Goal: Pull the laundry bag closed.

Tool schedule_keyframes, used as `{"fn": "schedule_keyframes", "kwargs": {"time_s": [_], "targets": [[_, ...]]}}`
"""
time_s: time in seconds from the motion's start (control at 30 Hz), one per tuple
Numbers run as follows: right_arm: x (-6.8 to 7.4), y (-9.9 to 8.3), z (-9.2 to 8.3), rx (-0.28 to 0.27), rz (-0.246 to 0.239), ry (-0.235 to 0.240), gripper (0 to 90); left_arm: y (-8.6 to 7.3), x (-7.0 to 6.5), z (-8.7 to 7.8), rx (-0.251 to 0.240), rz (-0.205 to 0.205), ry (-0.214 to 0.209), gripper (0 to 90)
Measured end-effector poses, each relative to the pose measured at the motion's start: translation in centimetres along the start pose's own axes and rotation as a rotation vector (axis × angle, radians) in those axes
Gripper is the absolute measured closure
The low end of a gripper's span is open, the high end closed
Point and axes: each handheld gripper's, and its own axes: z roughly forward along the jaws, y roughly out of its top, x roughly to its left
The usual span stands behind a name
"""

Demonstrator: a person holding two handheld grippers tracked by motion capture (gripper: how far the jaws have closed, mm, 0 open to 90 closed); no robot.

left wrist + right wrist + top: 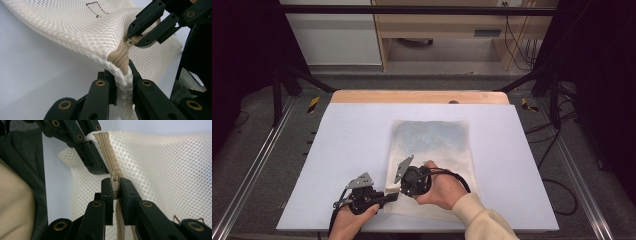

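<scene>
Zipper pull (114,178) between right gripper (114,195) jaws

1. A white mat (352,150) covered most of the tabletop; a strip of bare wooden table (412,96) showed along its far edge, with a small dark mark on the wood near the middle.
2. Grey carpeted floor (272,165) lay on both sides of the table; metal rails (252,170) ran along it left and right.
3. Black frame struts (287,80) stood at the far corners; yellow-and-black tape (313,103) marked the floor near each.
4. Beyond stood a wooden desk (452,25) and a white panel (332,35); black cables (519,40) hung by the desk.
</scene>
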Motion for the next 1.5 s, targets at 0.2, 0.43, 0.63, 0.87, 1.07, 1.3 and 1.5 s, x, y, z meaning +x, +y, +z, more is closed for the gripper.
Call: {"fn": "schedule_keyframes", "kwargs": {"time_s": [0.2, 0.43, 0.63, 0.87, 1.07, 1.3, 1.5], "targets": [[-0.2, -0.3, 0.0, -0.001, 0.007, 0.000, 82.3, 0.0, 0.0, 0.0, 0.002, 0.002, -0.001, 83.9], [-0.4, -0.7, -0.1, 0.008, 0.020, -0.005, 82.3, 0.0, 0.1, 0.0, 0.002, 0.000, 0.003, 83.9], [-0.4, -1.2, -0.3, 0.006, 0.029, -0.009, 82.3, -0.1, 0.1, 0.0, 0.004, 0.001, 0.002, 83.9], [-0.3, -1.5, -0.4, 0.003, 0.030, -0.015, 82.3, -0.1, 0.1, 0.1, 0.009, 0.002, 0.002, 83.9], [-0.5, -2.4, -0.8, 0.006, 0.043, -0.020, 82.3, -0.1, 0.1, 0.1, 0.011, 0.001, 0.001, 83.9], [-0.4, -3.1, -1.3, 0.003, 0.062, -0.029, 82.3, -0.2, 0.1, 0.2, 0.015, 0.003, 0.000, 83.9], [-0.4, -3.9, -1.8, 0.002, 0.066, -0.037, 82.3, -0.2, 0.0, 0.3, 0.020, 0.007, -0.003, 83.9]]}}
